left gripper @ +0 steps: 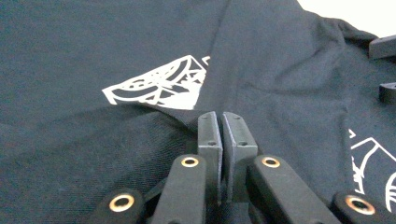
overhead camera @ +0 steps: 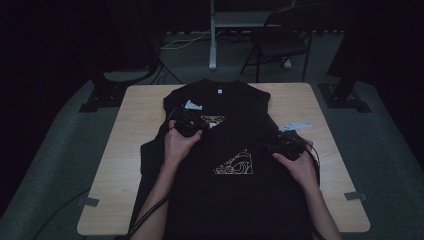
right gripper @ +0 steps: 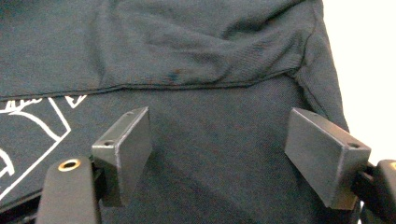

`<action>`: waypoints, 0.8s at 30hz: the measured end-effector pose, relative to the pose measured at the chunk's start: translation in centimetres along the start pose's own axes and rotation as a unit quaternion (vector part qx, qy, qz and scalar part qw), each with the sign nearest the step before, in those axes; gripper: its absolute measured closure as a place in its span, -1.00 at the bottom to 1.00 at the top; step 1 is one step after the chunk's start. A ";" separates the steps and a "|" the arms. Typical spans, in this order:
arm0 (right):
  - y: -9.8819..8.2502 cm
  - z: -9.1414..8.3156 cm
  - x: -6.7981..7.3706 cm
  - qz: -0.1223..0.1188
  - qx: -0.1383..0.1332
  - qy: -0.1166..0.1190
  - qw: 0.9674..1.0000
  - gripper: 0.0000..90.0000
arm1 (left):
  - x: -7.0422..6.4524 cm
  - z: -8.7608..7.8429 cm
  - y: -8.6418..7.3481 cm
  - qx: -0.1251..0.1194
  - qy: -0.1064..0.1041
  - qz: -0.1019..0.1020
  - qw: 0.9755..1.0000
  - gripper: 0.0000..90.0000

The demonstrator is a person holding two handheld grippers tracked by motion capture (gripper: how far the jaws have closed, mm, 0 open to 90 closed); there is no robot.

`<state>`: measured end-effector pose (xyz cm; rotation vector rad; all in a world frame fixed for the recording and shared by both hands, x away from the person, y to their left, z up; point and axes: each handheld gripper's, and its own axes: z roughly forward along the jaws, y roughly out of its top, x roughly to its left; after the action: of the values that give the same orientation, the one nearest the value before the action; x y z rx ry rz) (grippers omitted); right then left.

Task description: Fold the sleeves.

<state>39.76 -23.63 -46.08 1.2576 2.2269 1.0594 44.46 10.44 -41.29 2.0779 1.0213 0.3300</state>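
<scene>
The near hem of the black cotton T-shirt with a pale line print (overhead camera: 225, 150) is cut off at the bottom of the dim high view. It is spread on the light wooden table (overhead camera: 135, 150), collar pointing away, long axis near to far. A fold is pinched by the closed left gripper (left gripper: 220, 122). The right gripper (right gripper: 219, 149) is held wide open over bare cloth, gripping nothing.

I can read no lettering on the black cotton T-shirt (overhead camera: 235, 150); its pale printed emblem (left gripper: 159, 88) is line art.
</scene>
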 end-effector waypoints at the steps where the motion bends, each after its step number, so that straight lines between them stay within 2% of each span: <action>1: 0.0 0.0 0.0 0.000 0.000 0.000 1.000 -0.49 | 0.0 0.4 0.0 0.003 -0.003 0.001 1.000 0.94; 8: 0.0 0.0 0.0 0.000 0.000 0.000 1.000 -0.49 | -0.2 2.2 -0.6 0.025 -0.015 -0.005 1.000 0.86; 10: 0.0 0.0 0.0 0.001 0.000 0.000 1.000 -0.49 | -0.1 2.9 -0.8 0.051 -0.020 -0.001 0.998 0.80; 11: 0.0 0.0 0.0 0.001 0.001 0.000 1.000 -0.49 | 0.0 3.0 -1.0 0.049 -0.024 0.001 0.999 0.78; 12: 0.0 0.0 0.0 0.001 0.001 0.000 1.000 -0.49 | 0.2 3.0 -1.1 0.045 -0.030 -0.011 0.998 0.77; 14: 0.0 0.0 0.1 0.000 0.001 0.000 1.000 -0.49 | 0.5 3.0 -1.3 0.040 -0.041 -0.021 0.998 0.75; 24: 0.0 0.0 0.0 0.001 0.001 0.000 1.000 -0.49 | 0.4 2.9 -1.6 0.030 -0.062 -0.015 0.997 0.43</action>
<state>39.73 -23.59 -46.08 1.2601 2.2281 1.0579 45.37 9.74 -44.41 2.1067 0.9971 0.1540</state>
